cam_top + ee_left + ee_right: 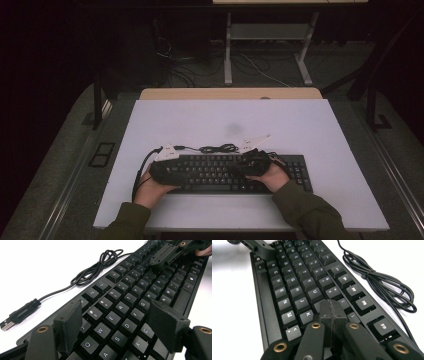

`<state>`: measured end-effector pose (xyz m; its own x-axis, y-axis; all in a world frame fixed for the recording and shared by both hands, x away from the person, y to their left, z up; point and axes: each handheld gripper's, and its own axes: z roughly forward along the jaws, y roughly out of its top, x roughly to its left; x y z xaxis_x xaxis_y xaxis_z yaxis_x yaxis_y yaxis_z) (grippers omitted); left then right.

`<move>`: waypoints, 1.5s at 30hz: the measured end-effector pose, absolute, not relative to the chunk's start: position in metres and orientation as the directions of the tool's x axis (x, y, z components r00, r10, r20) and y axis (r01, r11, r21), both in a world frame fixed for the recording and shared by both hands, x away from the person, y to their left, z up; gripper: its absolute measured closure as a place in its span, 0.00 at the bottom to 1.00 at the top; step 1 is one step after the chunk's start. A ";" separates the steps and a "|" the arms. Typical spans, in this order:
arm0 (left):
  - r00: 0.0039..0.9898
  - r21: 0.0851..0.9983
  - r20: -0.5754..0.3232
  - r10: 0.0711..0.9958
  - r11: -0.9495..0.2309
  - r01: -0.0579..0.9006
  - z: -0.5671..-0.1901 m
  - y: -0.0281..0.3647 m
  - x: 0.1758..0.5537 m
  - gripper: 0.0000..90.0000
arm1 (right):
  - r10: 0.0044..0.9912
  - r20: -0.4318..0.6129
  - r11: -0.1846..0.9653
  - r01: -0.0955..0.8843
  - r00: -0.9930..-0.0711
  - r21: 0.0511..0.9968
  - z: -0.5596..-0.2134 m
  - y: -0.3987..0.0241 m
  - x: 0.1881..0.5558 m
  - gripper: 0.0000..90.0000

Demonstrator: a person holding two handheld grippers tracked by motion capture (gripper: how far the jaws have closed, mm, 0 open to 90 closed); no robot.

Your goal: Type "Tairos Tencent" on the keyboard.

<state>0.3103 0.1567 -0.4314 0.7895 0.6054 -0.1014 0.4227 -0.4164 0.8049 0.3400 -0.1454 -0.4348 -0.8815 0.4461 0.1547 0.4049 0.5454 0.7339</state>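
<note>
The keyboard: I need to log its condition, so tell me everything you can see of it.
The keyboard is black, full-size, seemingly plastic, with white-lettered keys and a number pad at its right end. It lies flat near the front of the white table. Its black cable lies loosely bundled behind it, the USB plug unplugged on the table. The left gripper hovers open over the left keys; the right gripper, shut, points its tips at the keys right of centre.

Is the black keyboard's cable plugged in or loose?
Loose. The black keyboard's thin black cable lies bunched on the white table, its USB plug free.
</note>
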 end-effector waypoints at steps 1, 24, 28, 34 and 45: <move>0.789 0.805 -0.101 0.605 -0.417 0.422 -0.431 0.157 0.310 0.30 | 0.446 0.149 0.545 0.400 -0.882 0.737 -0.435 -0.145 0.340 0.98; 0.785 0.808 -0.099 0.612 -0.411 0.422 -0.430 0.162 0.310 0.30 | 0.472 0.183 0.430 0.406 -0.862 0.806 -0.433 -0.153 0.345 0.30; 0.783 0.807 -0.100 0.615 -0.410 0.425 -0.430 0.163 0.310 0.30 | 0.477 0.177 0.421 0.401 -0.861 0.814 -0.433 -0.154 0.345 0.28; 0.781 0.805 -0.096 0.617 -0.414 0.426 -0.430 0.167 0.310 0.31 | 0.481 0.177 0.419 0.402 -0.859 0.814 -0.433 -0.154 0.345 0.27; 0.777 0.804 -0.091 0.622 -0.415 0.426 -0.430 0.170 0.310 0.49 | 0.483 0.177 0.418 0.404 -0.858 0.814 -0.434 -0.155 0.346 0.27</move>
<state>0.3101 0.1699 -0.4299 0.7775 0.6223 -0.0907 0.4261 -0.4152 0.8038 0.3459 -0.1552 -0.4336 -0.8575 0.4831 0.1769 0.4035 0.4183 0.8138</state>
